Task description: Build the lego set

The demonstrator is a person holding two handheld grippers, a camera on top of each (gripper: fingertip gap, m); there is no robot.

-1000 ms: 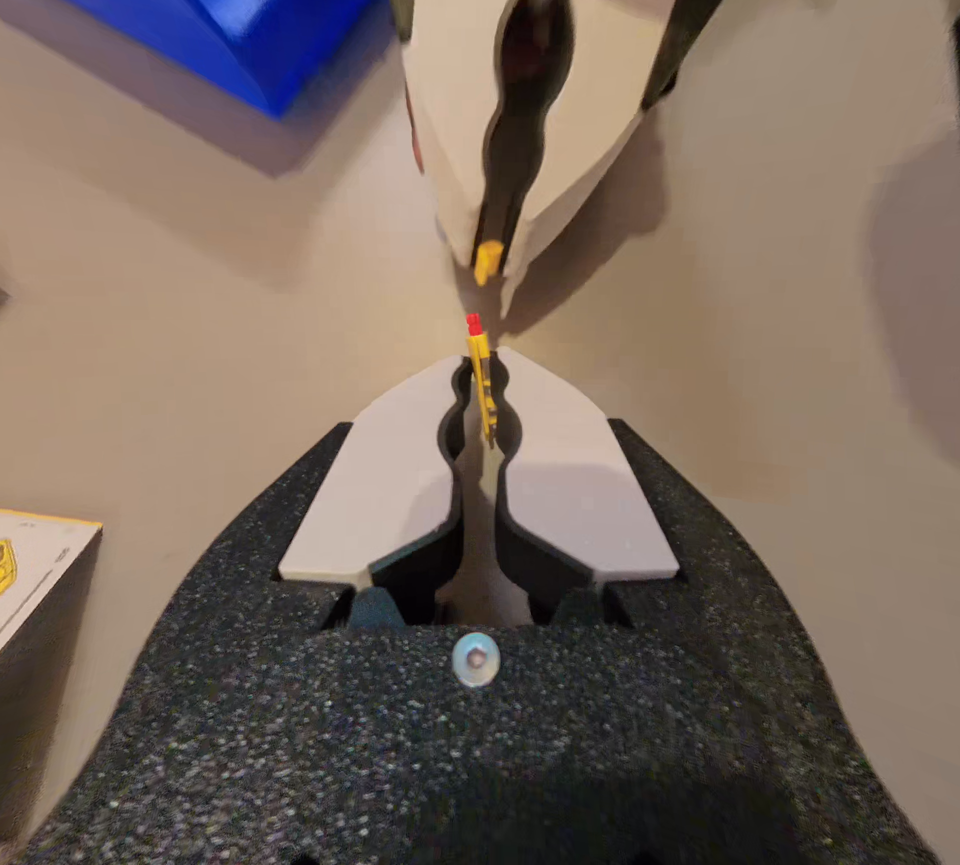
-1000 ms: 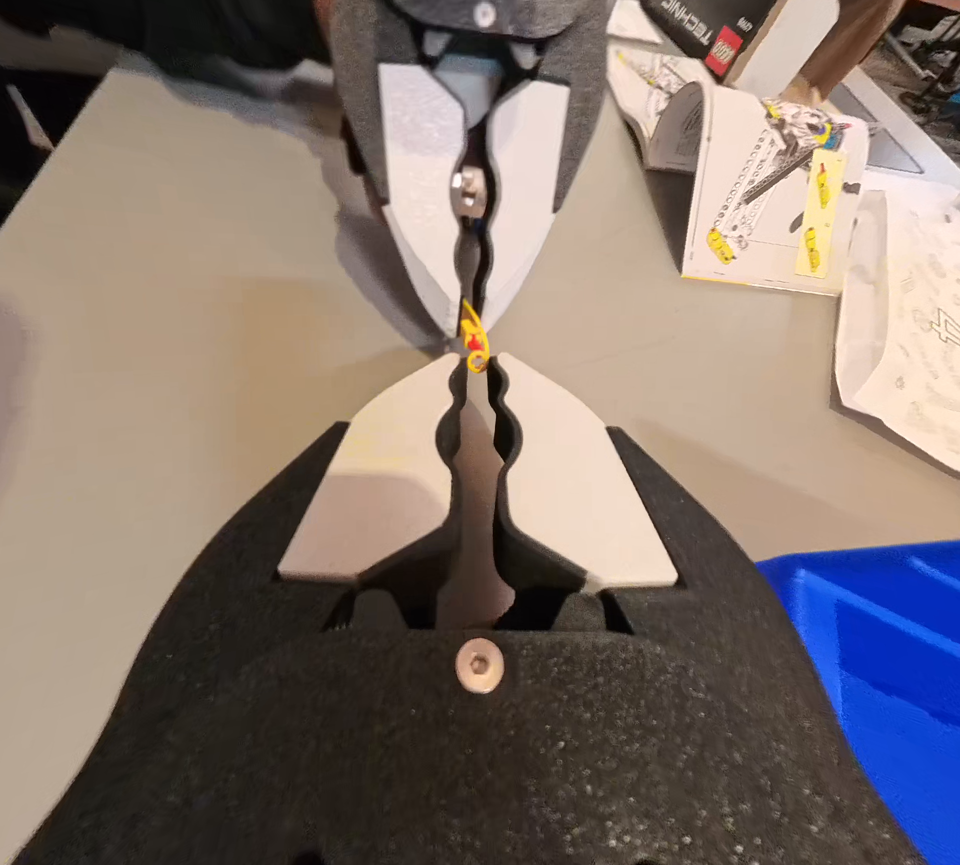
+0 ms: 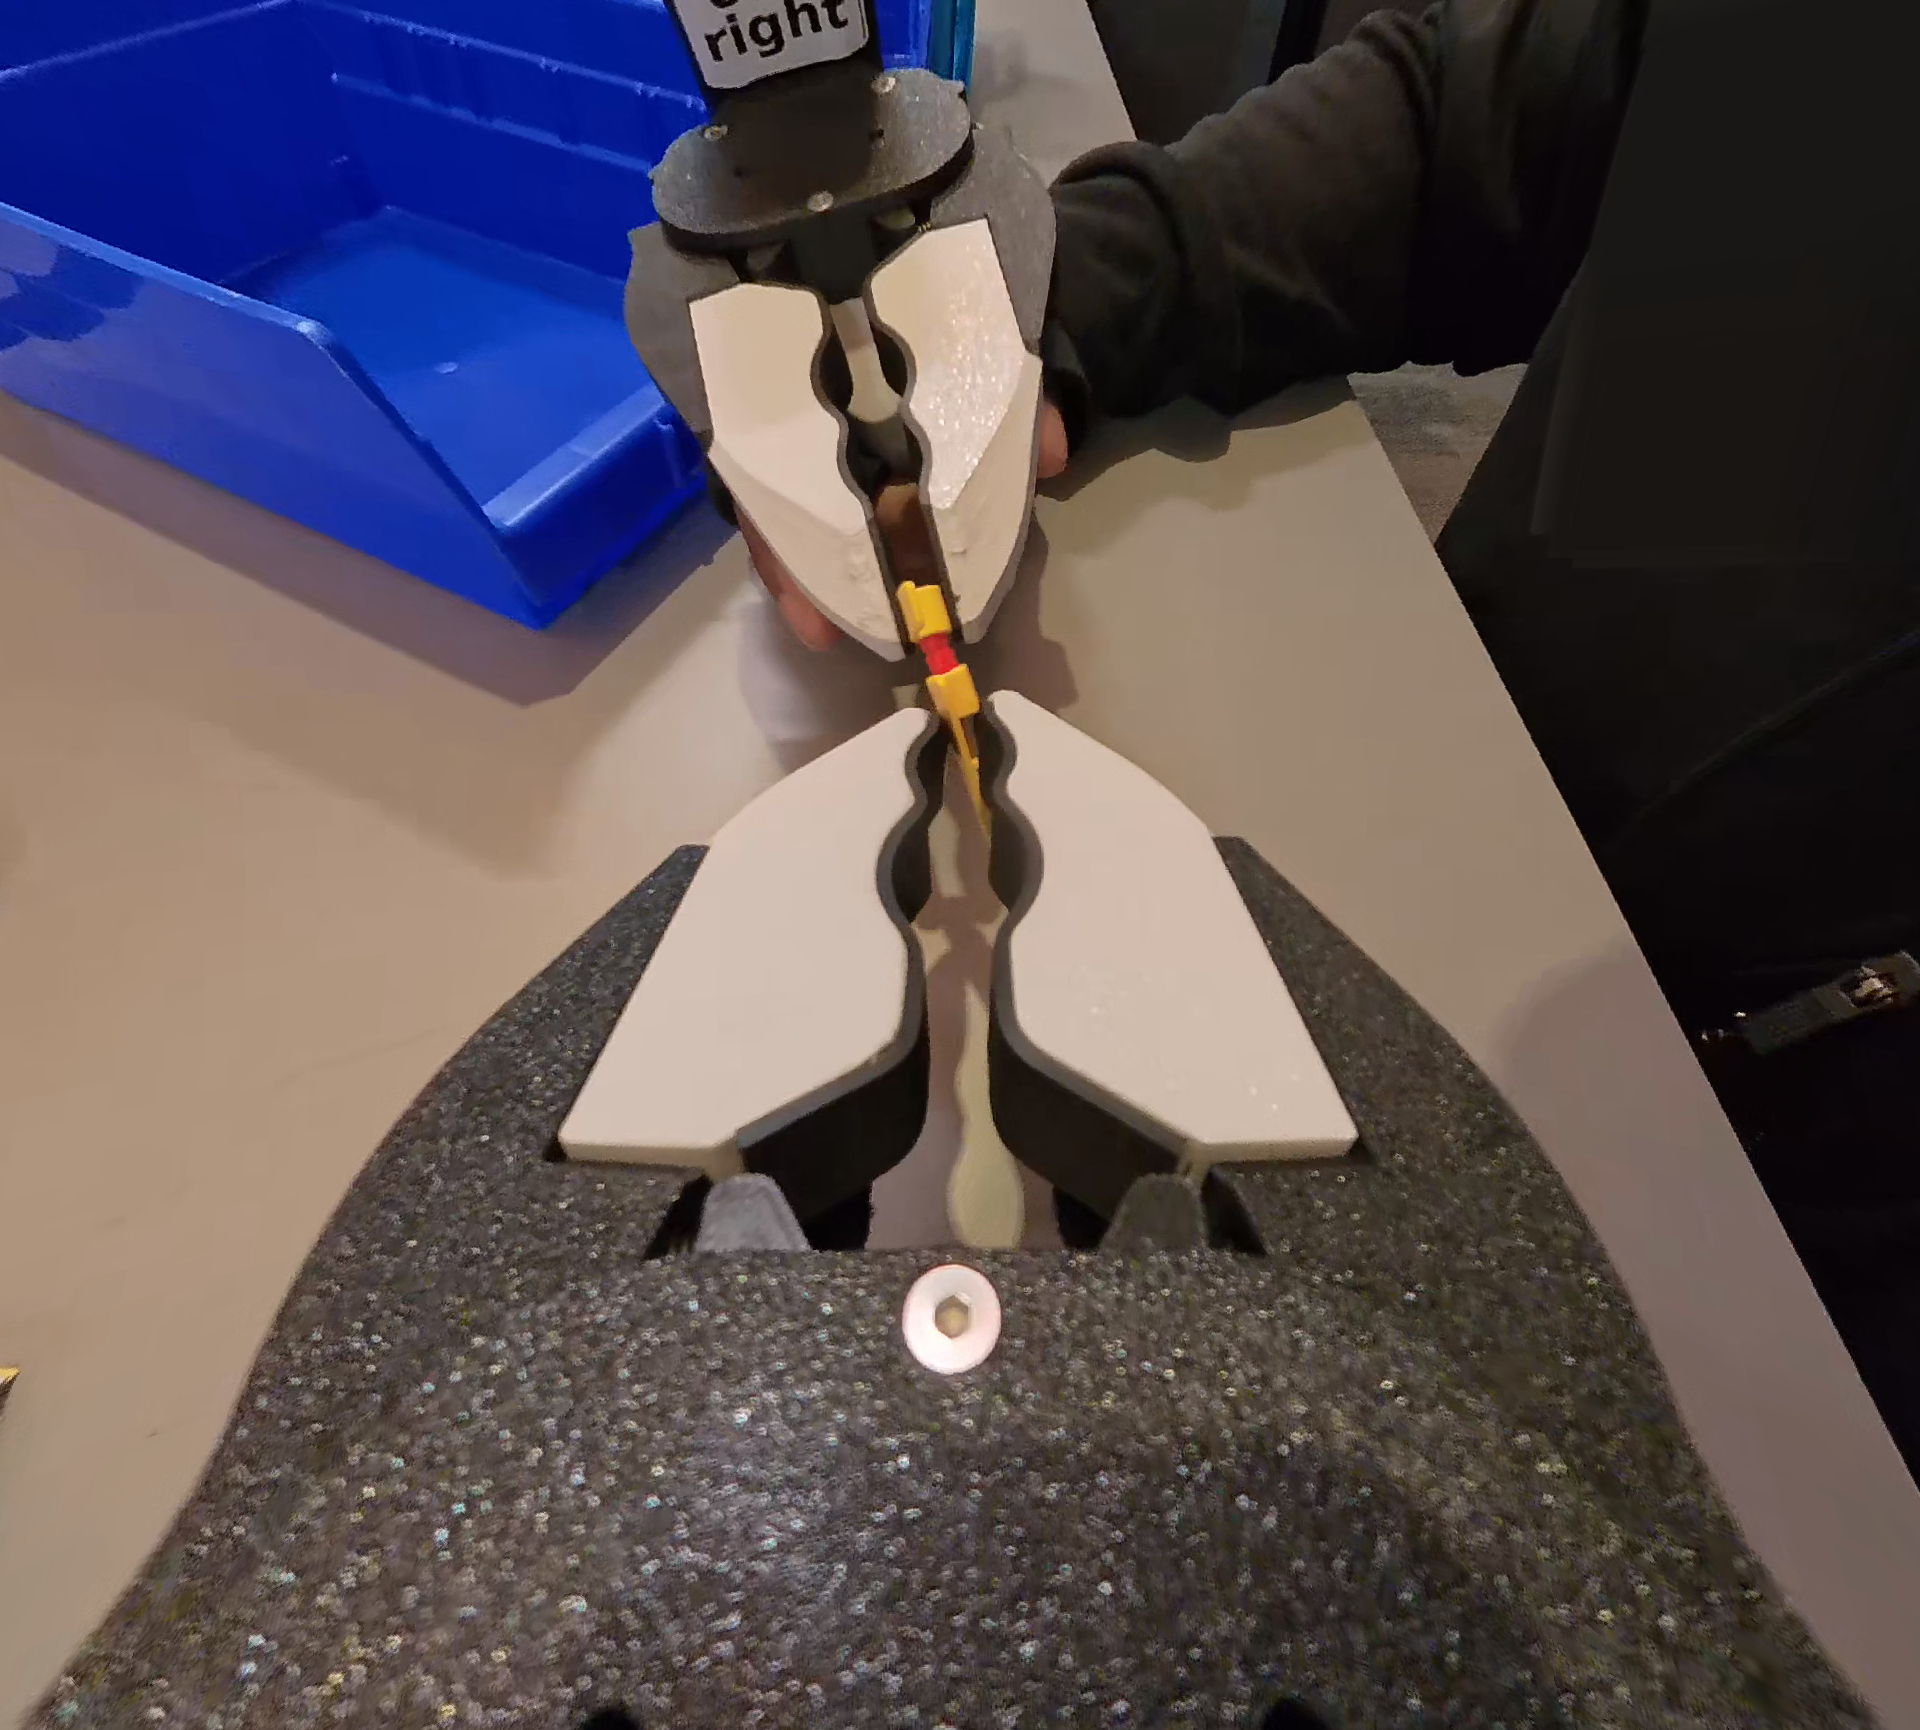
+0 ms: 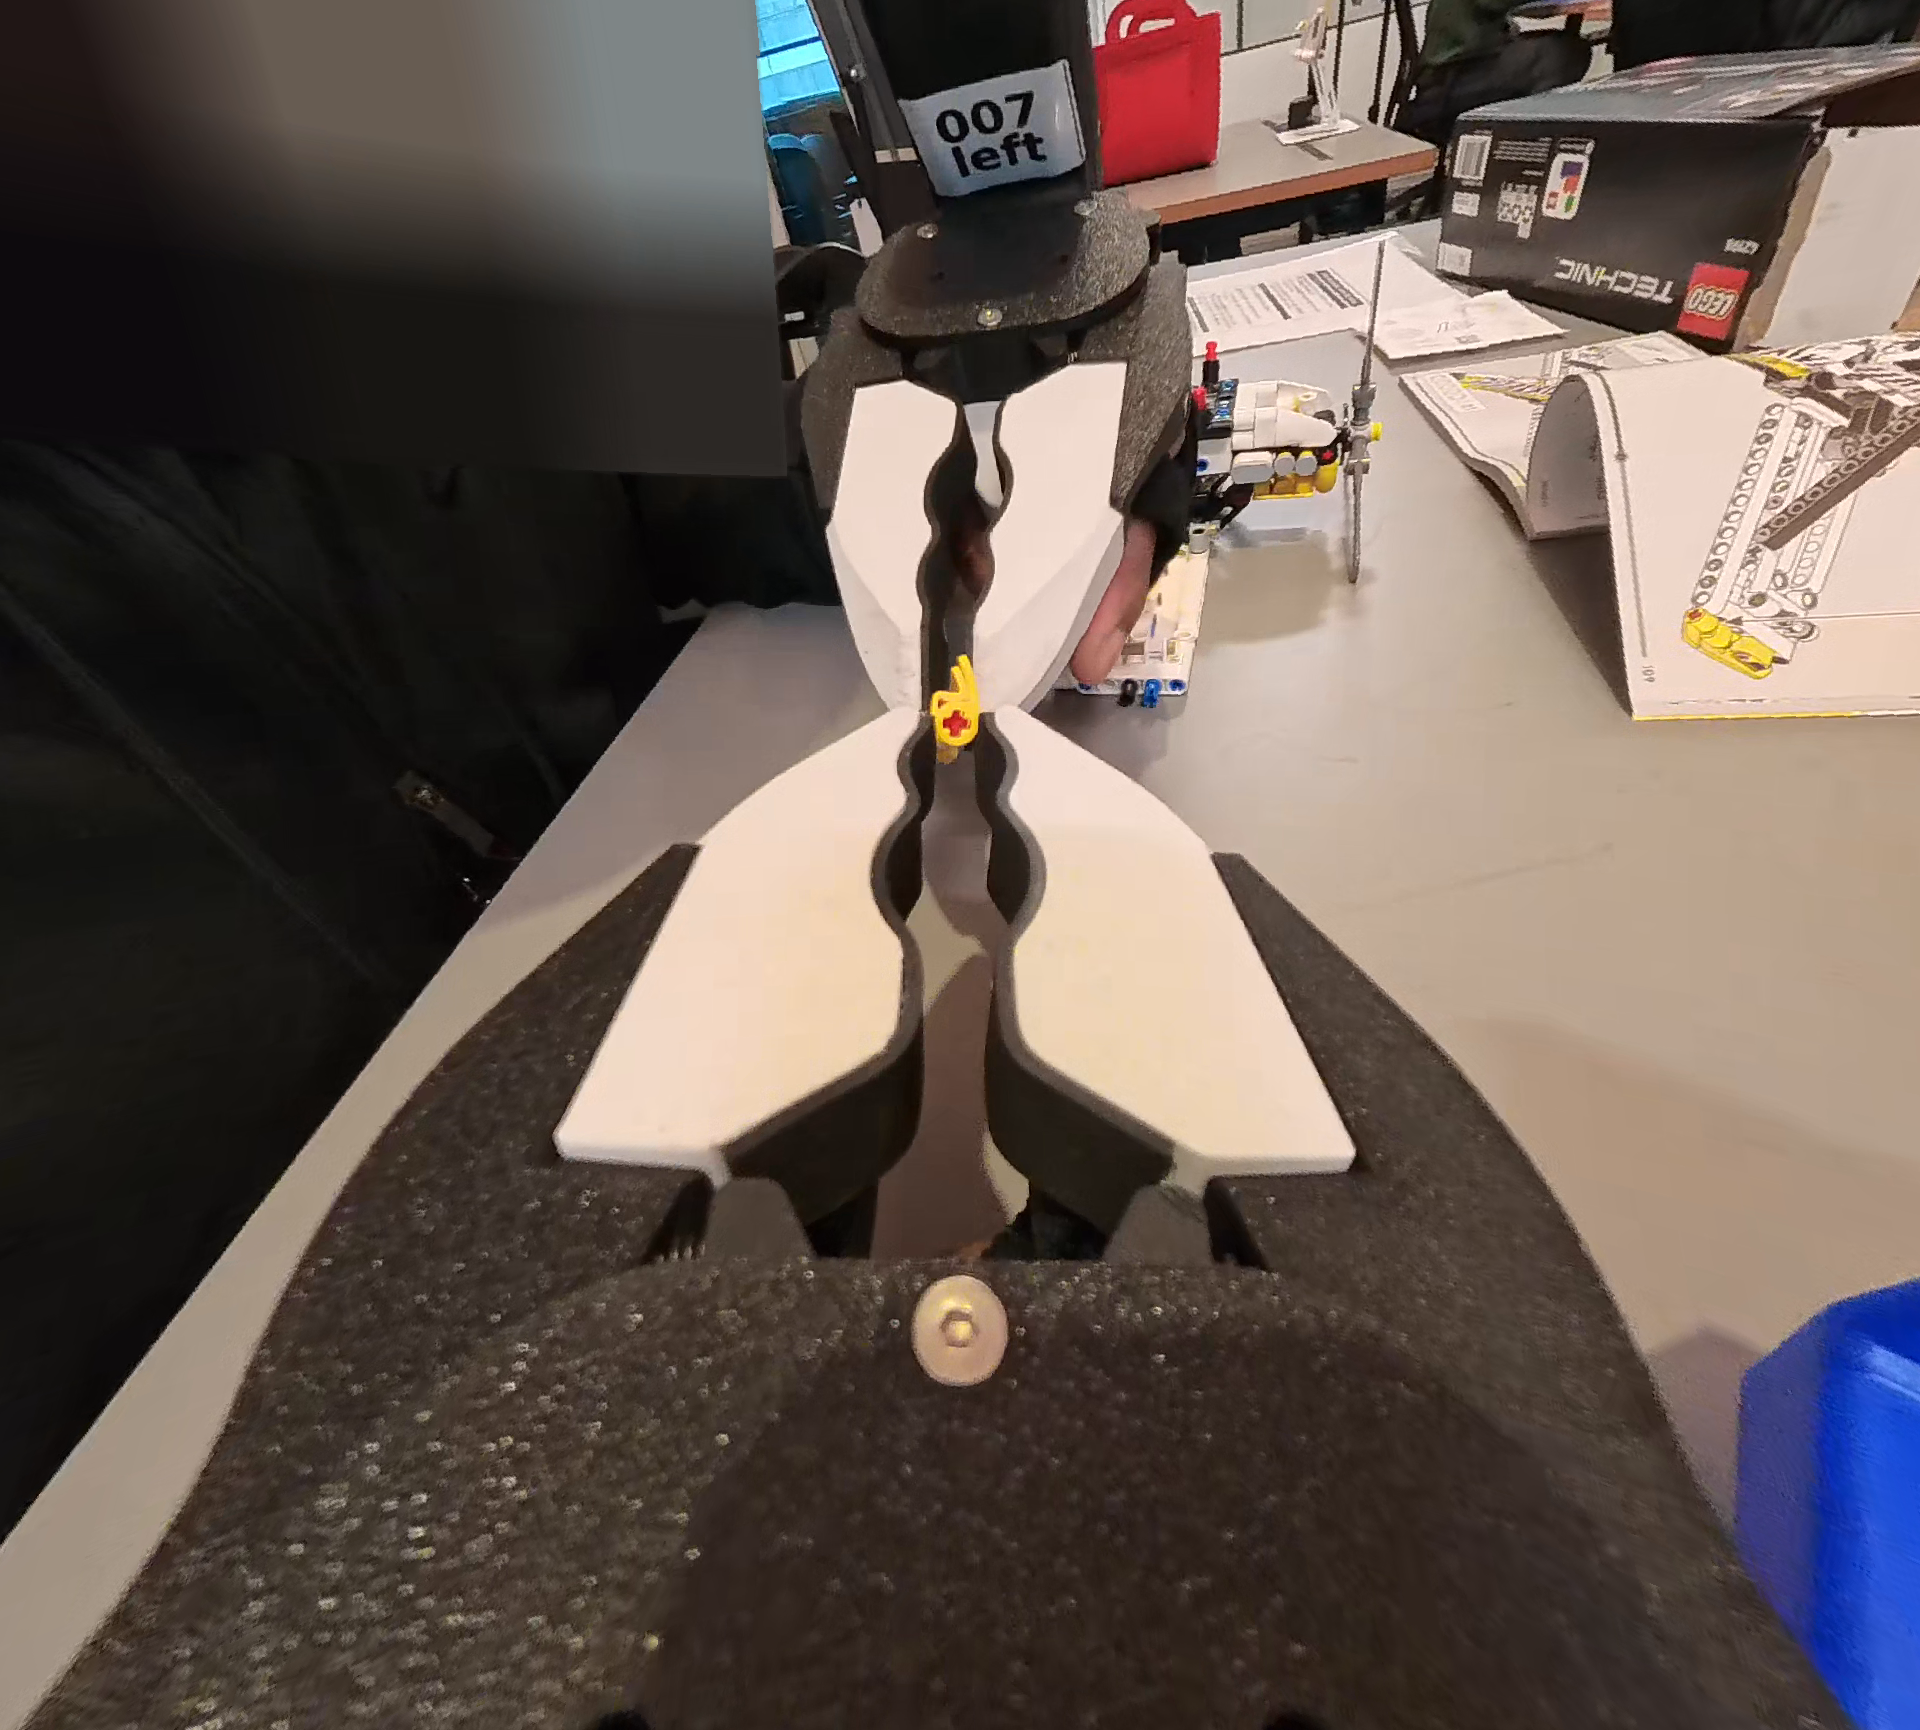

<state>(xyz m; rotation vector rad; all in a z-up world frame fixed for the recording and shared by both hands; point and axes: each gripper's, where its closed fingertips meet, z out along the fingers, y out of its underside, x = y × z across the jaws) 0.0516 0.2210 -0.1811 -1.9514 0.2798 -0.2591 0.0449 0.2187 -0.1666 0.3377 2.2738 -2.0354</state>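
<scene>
Grey tabletop (image 3: 312,849) carries a blue bin (image 3: 343,309) at upper left of the left wrist view; an open booklet (image 4: 1714,537), a black box (image 4: 1621,215) and a partly built toy model (image 4: 1268,444) sit at upper right of the right wrist view. Left gripper (image 3: 961,719) has its fingers closed on a thin yellow piece (image 3: 961,724). Right gripper (image 4: 956,724) has its fingers closed on a second yellow piece (image 3: 920,610). A red pin (image 3: 940,657) bridges both pieces at frame centre, above the tabletop; a short stretch of pin shows between them.
</scene>
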